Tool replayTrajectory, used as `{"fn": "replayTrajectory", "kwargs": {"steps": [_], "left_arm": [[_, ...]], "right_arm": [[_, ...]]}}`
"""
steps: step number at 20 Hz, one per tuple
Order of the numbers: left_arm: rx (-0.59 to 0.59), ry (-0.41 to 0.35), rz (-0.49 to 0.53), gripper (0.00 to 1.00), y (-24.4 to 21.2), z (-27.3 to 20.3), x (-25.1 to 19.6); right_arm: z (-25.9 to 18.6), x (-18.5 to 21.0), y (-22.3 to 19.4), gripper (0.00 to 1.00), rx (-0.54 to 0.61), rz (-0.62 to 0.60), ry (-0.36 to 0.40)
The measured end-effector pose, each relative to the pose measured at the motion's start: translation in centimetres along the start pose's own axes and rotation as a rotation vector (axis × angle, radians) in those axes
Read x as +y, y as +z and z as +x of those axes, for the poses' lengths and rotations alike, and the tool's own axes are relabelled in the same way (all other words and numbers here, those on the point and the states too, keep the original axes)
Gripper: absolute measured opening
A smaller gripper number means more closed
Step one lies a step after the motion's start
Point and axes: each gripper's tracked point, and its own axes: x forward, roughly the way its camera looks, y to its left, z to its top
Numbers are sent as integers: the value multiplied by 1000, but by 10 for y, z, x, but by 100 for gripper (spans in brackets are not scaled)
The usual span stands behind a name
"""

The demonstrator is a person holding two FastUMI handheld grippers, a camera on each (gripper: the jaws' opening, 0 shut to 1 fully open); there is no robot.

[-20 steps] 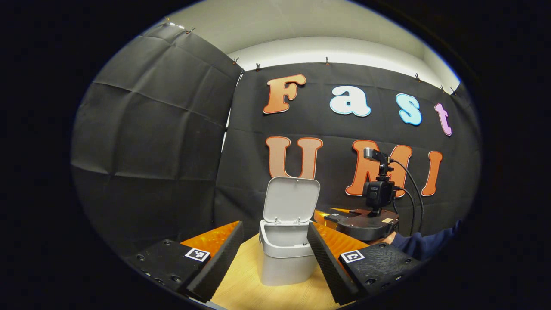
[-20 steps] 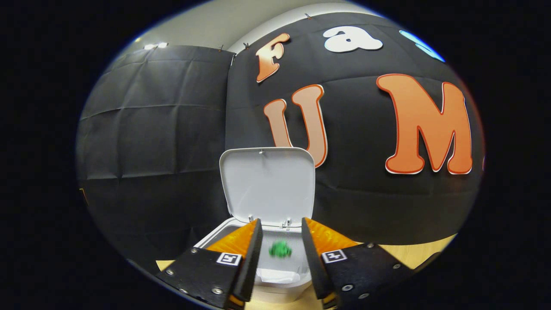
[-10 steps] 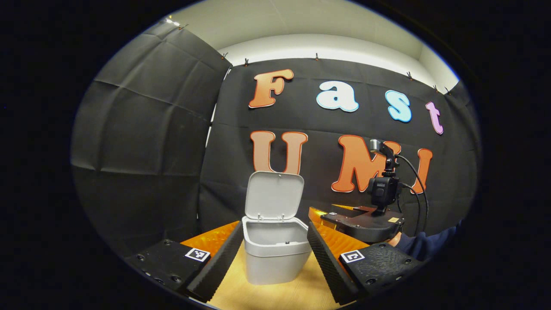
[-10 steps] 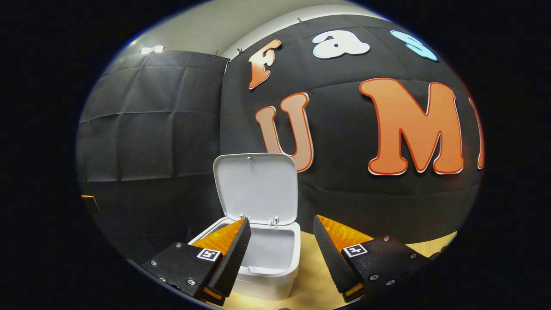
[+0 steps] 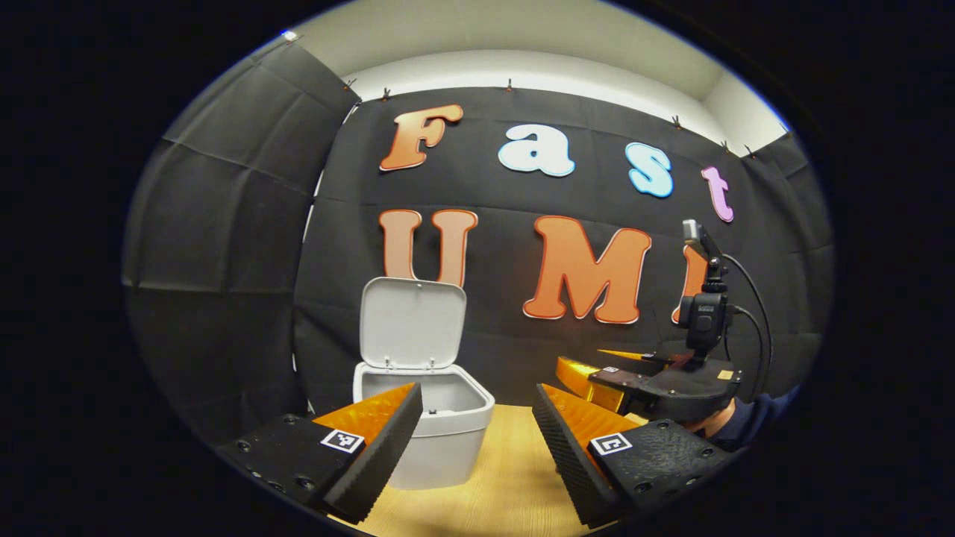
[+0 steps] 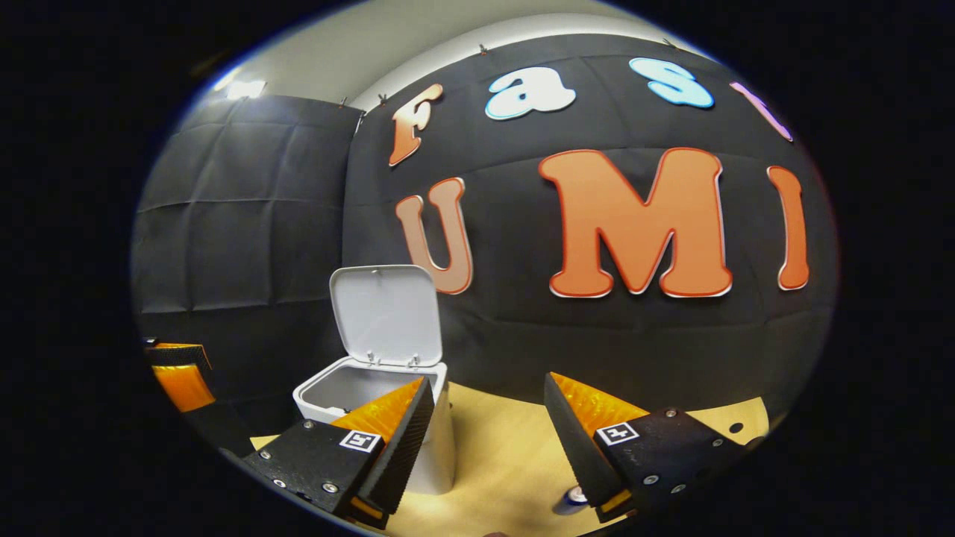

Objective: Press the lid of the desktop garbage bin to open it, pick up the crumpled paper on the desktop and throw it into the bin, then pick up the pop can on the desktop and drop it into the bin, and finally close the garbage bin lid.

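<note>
bin (image 5: pixel 422 425) sits on the desk (image 5: pixel 515 485) with its lid (image 5: pixel 412 323) up, so it's ready for the next drop; left gripper (image 5: pixel 477 440) has its fingers spread with nothing between them; right gripper (image 6: pixel 485 440) is also spread wide and empty; the can (image 6: pixel 573 498) is just a sliver at the bottom of the right gripper view, tucked under the right finger, low on the desk and well right of the bin; my worry is the grab: the can is barely visible from there, so a blind close could clip it and knock it over or roll it away; a swing back past the bin could also bump the lid shut; the left gripper view shows the right gripper (image 5: pixel 597 371) from outside plus a sleeve (image 5: pixel 753 421), while the right gripper view gives the can and a peek into the bin; can't make out the paper.
</note>
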Motion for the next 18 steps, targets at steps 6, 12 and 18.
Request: {"fn": "replayTrajectory", "kwargs": {"steps": [6,12,18], "left_arm": [[56,-127,34,94,-41,23,-57],[100,-270,123,94,-91,49,-124],[210,-383,164,93,-171,84,-182]], "right_arm": [[-56,-71,-10,89,10,8,-159],[-117,-136,-15,89,17,63,-332],[-173,-184,-18,89,25,57,-481]]}}
